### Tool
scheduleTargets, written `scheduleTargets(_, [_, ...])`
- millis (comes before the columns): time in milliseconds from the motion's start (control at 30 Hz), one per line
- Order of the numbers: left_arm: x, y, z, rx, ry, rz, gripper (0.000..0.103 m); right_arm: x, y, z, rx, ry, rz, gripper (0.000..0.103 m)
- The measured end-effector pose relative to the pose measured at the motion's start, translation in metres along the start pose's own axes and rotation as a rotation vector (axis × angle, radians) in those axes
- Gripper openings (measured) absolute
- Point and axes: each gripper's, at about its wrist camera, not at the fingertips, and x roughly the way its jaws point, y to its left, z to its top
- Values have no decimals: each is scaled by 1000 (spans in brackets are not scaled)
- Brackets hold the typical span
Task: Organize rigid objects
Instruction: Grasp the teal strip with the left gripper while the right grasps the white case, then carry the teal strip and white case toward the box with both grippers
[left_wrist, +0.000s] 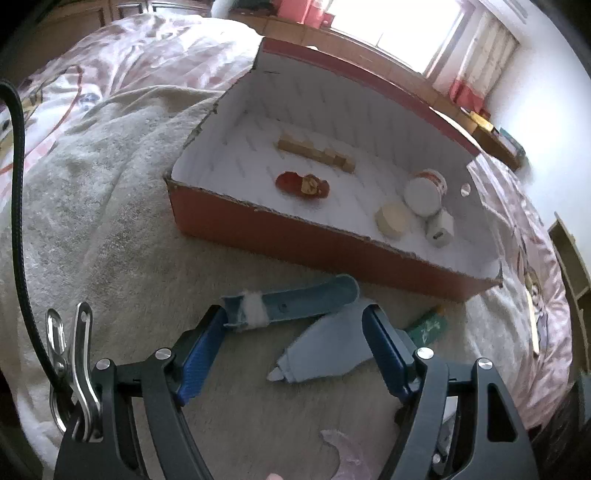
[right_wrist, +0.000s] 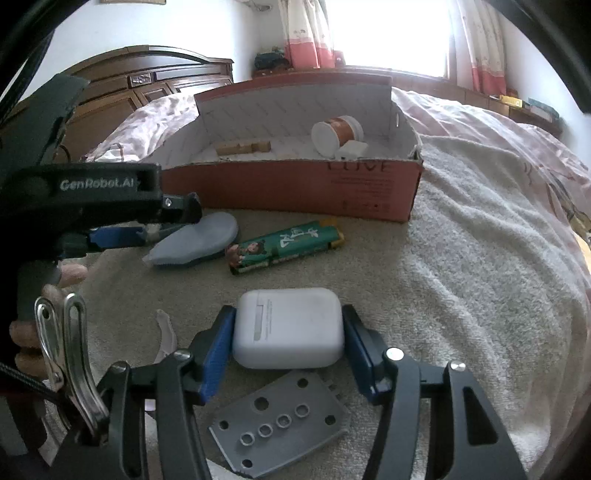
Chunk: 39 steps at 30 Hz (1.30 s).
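Observation:
A red cardboard box (left_wrist: 295, 236) with a white inside lies on a beige towel on the bed; it also shows in the right wrist view (right_wrist: 295, 188). In it lie wooden blocks (left_wrist: 314, 151), a red toy (left_wrist: 303, 184), a white jar (left_wrist: 424, 192), a cream disc (left_wrist: 393, 221) and a small white charger (left_wrist: 439, 229). My left gripper (left_wrist: 297, 321) is open over a blue tool (left_wrist: 295, 302) and a grey-blue shell-shaped piece (left_wrist: 325, 347). My right gripper (right_wrist: 288, 325) is shut on a white earbud case (right_wrist: 288, 328). The left gripper (right_wrist: 122, 236) shows there too.
A green snack bar (right_wrist: 284, 247) lies in front of the box, also at the left wrist view's right (left_wrist: 428, 328). A grey plate with holes (right_wrist: 280, 424) lies under my right gripper. A white curved scrap (right_wrist: 166, 336) lies beside it. Pink bedding (right_wrist: 498, 125) surrounds the towel.

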Motion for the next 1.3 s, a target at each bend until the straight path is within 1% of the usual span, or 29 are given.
scheduleTargets(67, [1,3,2,-34,-4,-15,77,0,0,-1,-1,-2,0,60])
scheduleTargets(167, [3,5,5,-60,-12,-18,77,-1,0,-1,-5,-2,-1,61])
scheduleTargets(267, [7,2,8,-68,-11,-10,77,0,0,-1,-8,-2,-2,62])
scheduleTargets(433, [13,-4,10,-56,-11,25,77,0,1,-1,-9,-2,-2,62])
scheduleTargets(700, [8,-7,5,-9,-19,43,77,0,1,-1,-7,-3,-1,62])
scheduleTargets(1000, [-10,1,-6,79,-36,111,77,0,1,-1,-6,-4,0,62])
scheduleTargets(1133, [-17,3,-13,136,-56,146,77,-1,2,-1,-4,-7,3,62])
scheduleTargets(1167, [-19,4,-15,150,-60,151,77,-1,2,-1,-2,-8,1,60])
scheduleTargets(1300, [-24,4,-18,176,-66,140,77,-2,1,0,8,-11,4,59])
